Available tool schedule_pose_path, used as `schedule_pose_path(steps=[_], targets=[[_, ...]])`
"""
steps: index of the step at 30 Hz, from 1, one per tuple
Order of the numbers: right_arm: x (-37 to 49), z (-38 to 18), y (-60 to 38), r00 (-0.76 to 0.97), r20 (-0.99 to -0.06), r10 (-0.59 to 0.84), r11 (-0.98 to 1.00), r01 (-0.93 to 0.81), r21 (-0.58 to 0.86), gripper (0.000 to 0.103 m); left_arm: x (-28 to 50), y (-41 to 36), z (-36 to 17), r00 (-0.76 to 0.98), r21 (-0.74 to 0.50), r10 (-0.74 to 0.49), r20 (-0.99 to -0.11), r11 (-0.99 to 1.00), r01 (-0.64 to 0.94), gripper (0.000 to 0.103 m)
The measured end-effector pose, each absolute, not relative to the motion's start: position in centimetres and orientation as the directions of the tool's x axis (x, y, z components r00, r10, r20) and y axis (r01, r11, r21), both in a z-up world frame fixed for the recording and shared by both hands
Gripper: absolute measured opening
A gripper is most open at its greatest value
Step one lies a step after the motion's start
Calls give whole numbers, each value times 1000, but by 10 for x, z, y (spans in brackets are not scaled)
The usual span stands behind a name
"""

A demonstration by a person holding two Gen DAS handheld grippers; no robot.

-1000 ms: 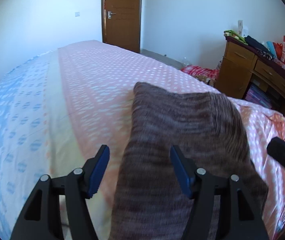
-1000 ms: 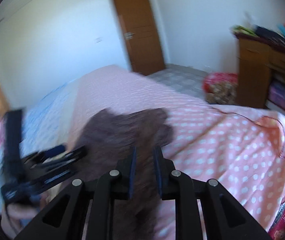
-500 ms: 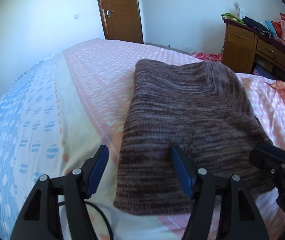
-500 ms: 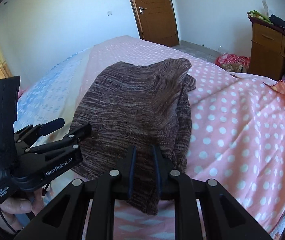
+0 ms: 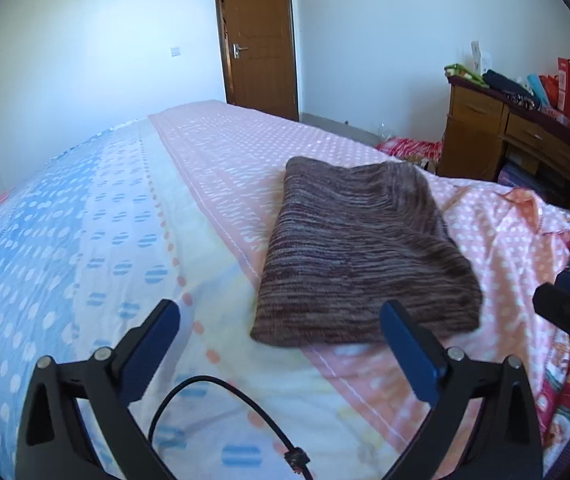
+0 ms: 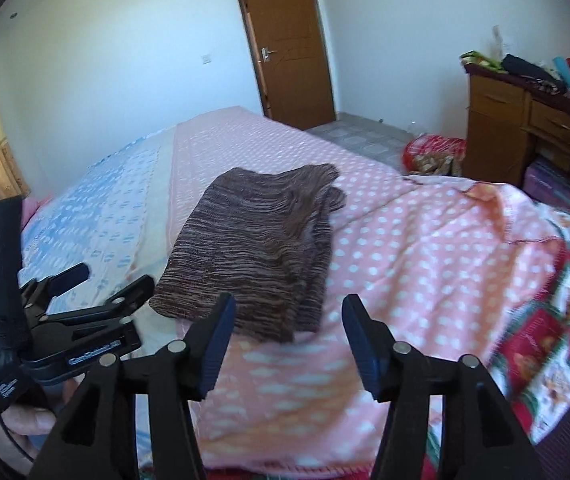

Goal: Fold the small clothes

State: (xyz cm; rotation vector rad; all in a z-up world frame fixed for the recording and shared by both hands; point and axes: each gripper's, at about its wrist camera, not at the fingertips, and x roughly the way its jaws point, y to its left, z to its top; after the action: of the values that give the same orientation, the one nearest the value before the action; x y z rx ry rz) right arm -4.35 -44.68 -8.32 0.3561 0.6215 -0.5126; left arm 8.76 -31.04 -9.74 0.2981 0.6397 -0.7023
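Right wrist view: folded brown knit sweater (image 6: 257, 248) is laid flat on the bed (image 6: 425, 240), nothing held as left gripper (image 5: 281, 344) and right gripper (image 6: 287, 332) jaws are opening; clean retreat advised, near edge left unsnagged.

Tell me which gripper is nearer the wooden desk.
Right. The right gripper is off the folded brown sweater's desk-side corner; the left gripper is at its other corner, farther from the wooden desk.

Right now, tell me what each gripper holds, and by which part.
Nothing. Left gripper and right gripper are both opening, clear of the folded sweater on the bed.
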Motion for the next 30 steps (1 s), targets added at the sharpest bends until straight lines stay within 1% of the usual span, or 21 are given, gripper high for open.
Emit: schedule_pose_path(steps=[3,5,7,11,16,19,20,21,23,24,27,30], targets=[[-53,-78,-445,684,-649,-334,806,564,180,57,72,-300,-86,597,47,-523,-608,728,684,103],[-59,-72,-440,692,-640,-335,806,562,185,57,63,-291,-78,618,58,-526,-584,732,679,103],[-64,-63,-433,714,-601,-359,809,559,181,57,56,-282,-69,637,62,-530,-560,740,670,103],[-73,-40,-414,769,-490,-410,825,542,161,57,46,-267,-54,683,71,-515,-518,770,634,103],[-79,-19,-399,800,-425,-423,844,519,136,57,40,-256,-37,699,29,-517,-494,794,608,103],[-91,0,-395,822,-373,-431,846,512,150,58,32,-254,-26,732,64,-503,-460,803,592,103],[-95,5,-394,828,-358,-432,847,509,155,60,29,-254,-23,744,77,-499,-444,806,587,103],[-100,11,-393,834,-336,-439,846,509,159,65,27,-254,-20,755,86,-495,-431,810,580,103],[-109,20,-389,838,-290,-463,841,518,155,69,24,-253,-17,766,88,-488,-418,817,569,103],[-112,22,-387,840,-268,-472,842,519,147,70,25,-254,-16,765,83,-490,-419,818,569,103],[-114,23,-382,838,-236,-493,842,527,113,70,25,-258,-19,759,84,-488,-431,816,573,103],[-111,19,-383,830,-243,-502,836,538,110,70,21,-263,-23,761,105,-479,-438,813,573,103]])
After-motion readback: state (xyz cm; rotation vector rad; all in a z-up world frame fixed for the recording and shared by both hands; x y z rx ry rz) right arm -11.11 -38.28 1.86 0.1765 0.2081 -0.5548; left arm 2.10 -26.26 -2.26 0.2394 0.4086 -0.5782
